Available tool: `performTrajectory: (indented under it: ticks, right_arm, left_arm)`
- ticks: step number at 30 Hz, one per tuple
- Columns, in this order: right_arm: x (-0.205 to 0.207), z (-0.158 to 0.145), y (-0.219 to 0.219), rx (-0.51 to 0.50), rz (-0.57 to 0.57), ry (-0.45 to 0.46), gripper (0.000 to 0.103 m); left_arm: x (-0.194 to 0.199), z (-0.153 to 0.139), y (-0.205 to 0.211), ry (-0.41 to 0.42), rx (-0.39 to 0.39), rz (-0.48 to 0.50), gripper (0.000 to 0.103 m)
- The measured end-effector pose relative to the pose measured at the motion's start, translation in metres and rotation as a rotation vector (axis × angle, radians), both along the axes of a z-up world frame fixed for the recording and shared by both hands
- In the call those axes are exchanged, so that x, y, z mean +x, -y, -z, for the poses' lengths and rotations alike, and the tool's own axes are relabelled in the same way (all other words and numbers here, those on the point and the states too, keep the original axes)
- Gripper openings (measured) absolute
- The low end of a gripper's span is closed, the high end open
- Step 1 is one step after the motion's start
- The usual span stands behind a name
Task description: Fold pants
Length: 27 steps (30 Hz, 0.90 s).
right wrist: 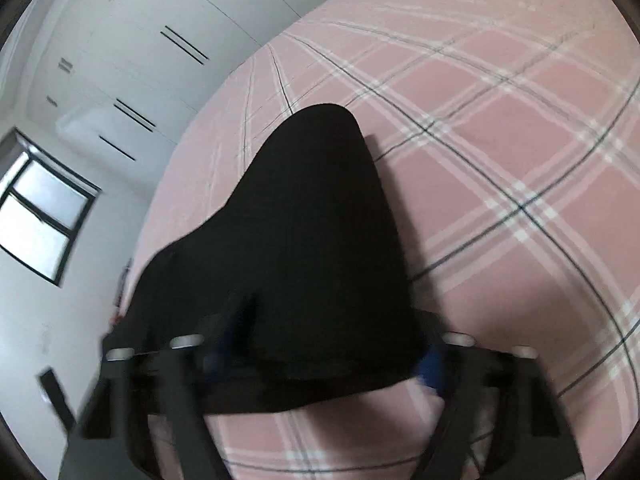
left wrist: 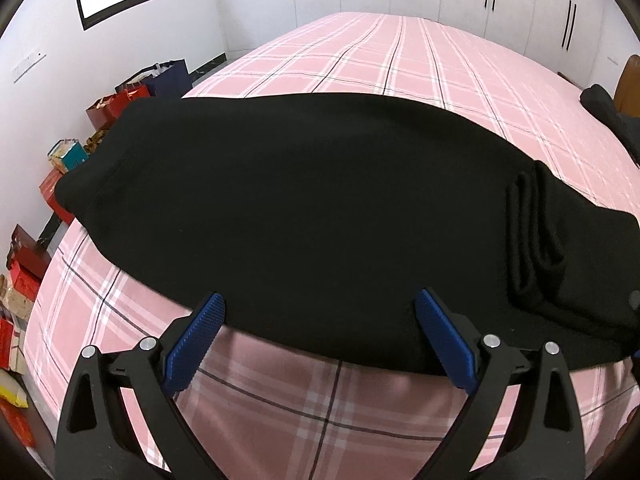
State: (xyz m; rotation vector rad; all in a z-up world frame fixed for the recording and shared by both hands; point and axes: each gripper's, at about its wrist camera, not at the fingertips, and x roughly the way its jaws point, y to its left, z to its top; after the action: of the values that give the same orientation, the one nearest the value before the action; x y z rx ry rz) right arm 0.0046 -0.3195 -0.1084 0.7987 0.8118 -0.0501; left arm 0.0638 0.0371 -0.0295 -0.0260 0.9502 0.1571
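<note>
The black pants (left wrist: 304, 208) lie flat across my pink plaid bed (left wrist: 400, 60). My left hand-held gripper (left wrist: 318, 340) stands wide at their near edge, holding nothing. My right hand-held gripper (right wrist: 320, 364) is blurred; I cannot tell its state.

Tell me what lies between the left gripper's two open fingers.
In the left wrist view, the near edge of the black pants spans the gap of the left gripper, with the pink plaid bedsheet below it. Nothing else lies there.
</note>
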Motion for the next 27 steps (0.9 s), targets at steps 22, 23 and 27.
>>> performTrajectory:
  ticks: [22, 23, 27]
  right_arm:
    - [-0.055, -0.043, 0.116, -0.284, 0.107, -0.164, 0.032]
    - [-0.060, -0.058, 0.103, -0.375, 0.124, -0.146, 0.036]
    - [-0.062, -0.111, 0.029, -0.709, 0.082, 0.041, 0.079]
  left_arm:
    - [-0.013, 0.003, 0.013, 0.005, 0.023, 0.063, 0.094]
    - [-0.015, 0.003, 0.014, 0.006, 0.026, 0.066, 0.094]
    - [-0.017, 0.002, 0.015, 0.008, 0.031, 0.066, 0.094]
